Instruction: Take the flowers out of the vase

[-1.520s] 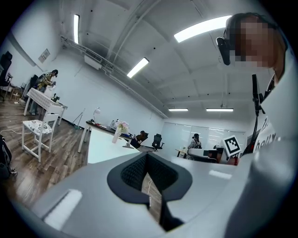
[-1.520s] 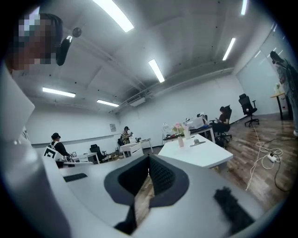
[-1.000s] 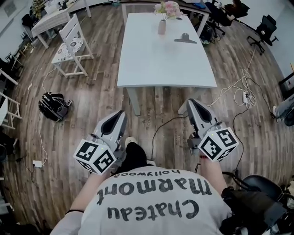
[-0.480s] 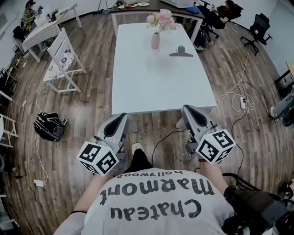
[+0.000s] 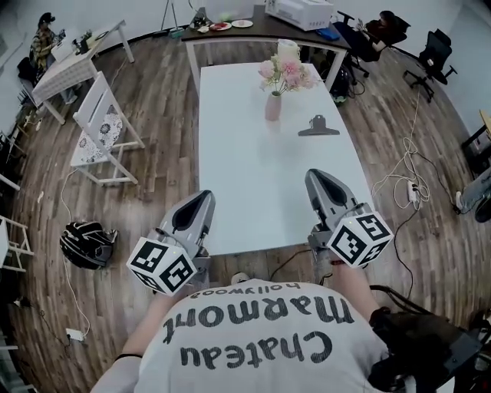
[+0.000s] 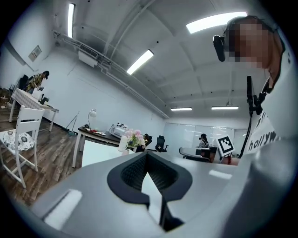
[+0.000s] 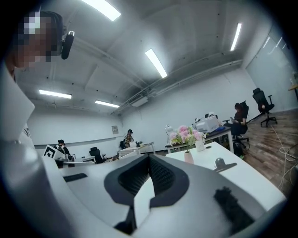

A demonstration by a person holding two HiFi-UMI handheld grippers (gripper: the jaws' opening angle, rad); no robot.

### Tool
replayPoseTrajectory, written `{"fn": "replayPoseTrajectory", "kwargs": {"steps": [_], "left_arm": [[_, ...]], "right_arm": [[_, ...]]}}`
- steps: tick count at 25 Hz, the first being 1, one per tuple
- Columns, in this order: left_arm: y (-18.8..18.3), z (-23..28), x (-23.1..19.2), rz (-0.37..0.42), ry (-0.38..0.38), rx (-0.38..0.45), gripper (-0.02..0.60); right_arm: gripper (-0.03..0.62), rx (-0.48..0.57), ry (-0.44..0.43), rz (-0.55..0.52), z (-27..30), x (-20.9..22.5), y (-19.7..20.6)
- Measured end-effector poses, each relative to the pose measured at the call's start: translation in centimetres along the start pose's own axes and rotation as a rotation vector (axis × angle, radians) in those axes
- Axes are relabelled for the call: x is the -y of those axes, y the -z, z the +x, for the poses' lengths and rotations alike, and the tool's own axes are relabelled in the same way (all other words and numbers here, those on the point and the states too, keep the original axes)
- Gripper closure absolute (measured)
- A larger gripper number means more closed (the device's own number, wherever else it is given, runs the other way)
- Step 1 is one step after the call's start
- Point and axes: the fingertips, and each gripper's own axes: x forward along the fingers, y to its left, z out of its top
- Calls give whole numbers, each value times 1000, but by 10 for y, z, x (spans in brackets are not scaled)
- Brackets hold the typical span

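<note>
On the left gripper [image 6: 147, 157] my fingers [image 6: 132, 175] are closed tip to tip, with nothing between the dark ribbed pads. The right gripper [image 7: 150, 159] looks the same: its fingers [image 7: 164, 180] are pressed together and empty. From the head view both grippers point away from me, roughly level. The left one sits over the near left corner of the white counter [image 5: 253, 176] and the right one over its near right part. Each carries its marker cube at the near end, just in front of my printed shirt [image 5: 257, 338].

Neither gripper touches anything on the counter. The flowers [image 5: 285, 71], pink and pale blooms, stand upright in the small pink vase [image 5: 272, 107]. The vase is on the far half of the counter, about midway across and well apart from both grippers. In the right gripper view the bouquet shows beyond the fingers and slightly to the right. Just right of the vase, a little nearer to me, a grey metal clip [image 5: 318, 127] lies flat on the counter.

Left of the counter a white chair [image 5: 100, 127] with a patterned seat stands on the wooden floor [image 5: 153, 192]. A dark bag [image 5: 88, 244] lies on the floor nearer to me. Beyond the far end of the counter a dark desk [image 5: 230, 32] holds a white printer [image 5: 299, 11]. White cables [image 5: 403, 153] trail across the floor on the right.
</note>
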Motion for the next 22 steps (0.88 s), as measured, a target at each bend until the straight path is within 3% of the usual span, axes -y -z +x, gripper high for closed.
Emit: {"fn": "replayPoseTrajectory", "kwargs": {"steps": [7,14,22], "left_arm": [[-3,41,-62,-18,-10,0,577],[28,55,-89,-75,-114,-42,577],[46,46,-114,-138,-375,-86,577]], "right_arm": [[580,-18,32,-82,66,42,-8],[580,-57,33,-28,110,110,0],[580,-100,-63,23,197,178,18]]}}
